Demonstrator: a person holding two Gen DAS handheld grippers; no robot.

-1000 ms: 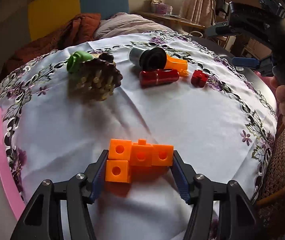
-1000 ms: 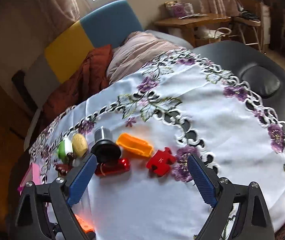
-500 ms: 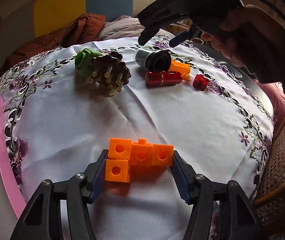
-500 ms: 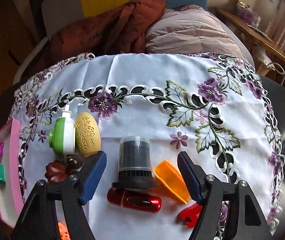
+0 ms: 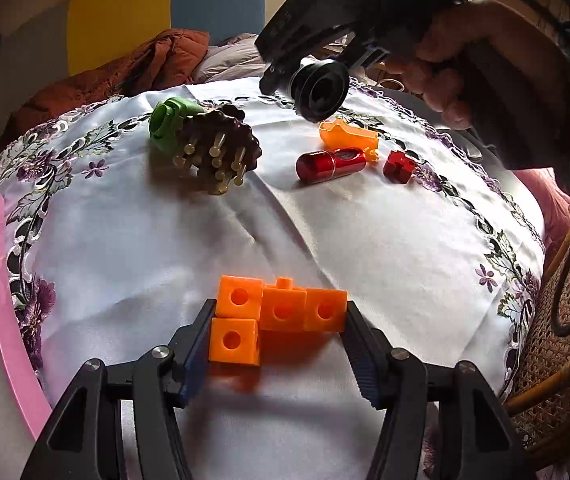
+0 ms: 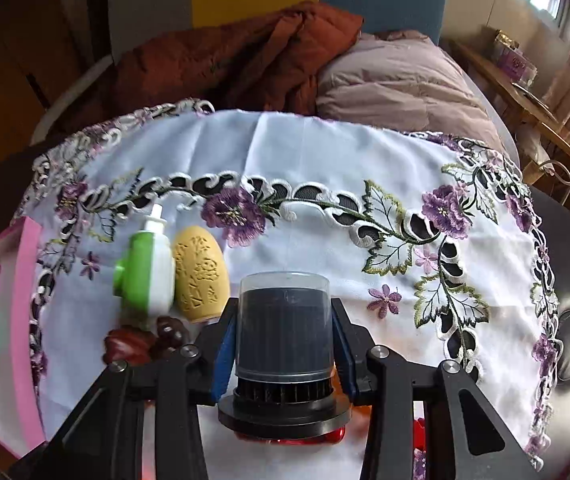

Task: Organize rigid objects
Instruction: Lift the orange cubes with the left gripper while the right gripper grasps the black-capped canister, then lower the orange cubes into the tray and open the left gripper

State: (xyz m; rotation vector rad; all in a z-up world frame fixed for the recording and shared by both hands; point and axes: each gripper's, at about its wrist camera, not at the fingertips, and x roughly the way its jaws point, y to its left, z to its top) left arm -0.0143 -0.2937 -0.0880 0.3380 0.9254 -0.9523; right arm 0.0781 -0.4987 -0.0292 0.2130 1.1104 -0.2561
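Observation:
A cluster of orange cube blocks (image 5: 281, 312) lies on the white embroidered cloth, and my left gripper (image 5: 280, 314) is shut on it, a pad against each side. My right gripper (image 6: 284, 312) has its jaws closing on a black ribbed canister with a clear cap (image 6: 285, 332), and the pads press on its sides. In the left wrist view the canister (image 5: 319, 90) hangs in the right gripper (image 5: 319, 76) above the cloth, its black base towards me, with a hand behind it.
A red cylinder (image 5: 331, 164), an orange plastic piece (image 5: 349, 136) and a red puzzle piece (image 5: 399, 166) lie at the far right. A brown spiked brush (image 5: 221, 152), a green-and-white bottle (image 6: 145, 268) and a yellow carved egg (image 6: 201, 276) lie left. A pink tray (image 6: 25, 300) edges the table.
My right gripper swung left over the black canister, closed its jaws on it and raised it off the cloth. The left gripper and the orange blocks kept still.

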